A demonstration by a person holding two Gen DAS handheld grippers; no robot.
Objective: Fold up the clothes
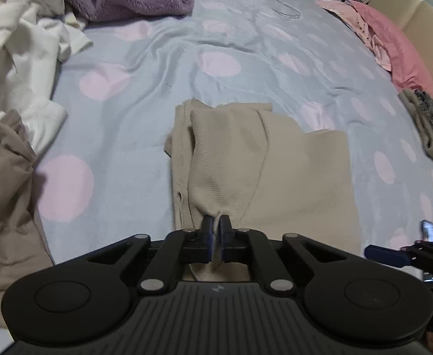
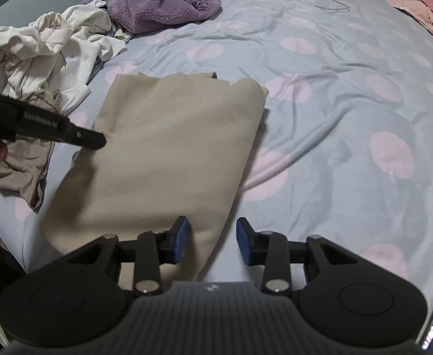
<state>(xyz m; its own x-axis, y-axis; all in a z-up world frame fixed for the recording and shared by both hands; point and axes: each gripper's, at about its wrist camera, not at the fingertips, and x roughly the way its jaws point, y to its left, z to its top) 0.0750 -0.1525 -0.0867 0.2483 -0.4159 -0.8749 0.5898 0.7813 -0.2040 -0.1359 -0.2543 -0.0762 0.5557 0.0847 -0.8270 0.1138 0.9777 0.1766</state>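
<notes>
A beige knit garment (image 1: 275, 171) lies partly folded on the bed, with a flap raised on its left side. My left gripper (image 1: 216, 230) is shut on the near edge of that flap and lifts it slightly. In the right wrist view the same beige garment (image 2: 169, 153) lies flat in a rough rectangle. My right gripper (image 2: 213, 241) is open, its left pad over the garment's near right corner, holding nothing. The left gripper's body (image 2: 39, 127) shows at the left edge of that view.
The bed has a blue cover with pink dots (image 1: 246, 59). A pile of white clothes (image 2: 51, 50) and a taupe garment (image 1: 3, 195) lie at the left. A purple fleece (image 2: 163, 0) lies at the far left. Pink clothes (image 1: 391, 41) and a folded dark-patterned item (image 1: 432, 127) lie at the right. Wire hangers (image 2: 331, 0) lie far back.
</notes>
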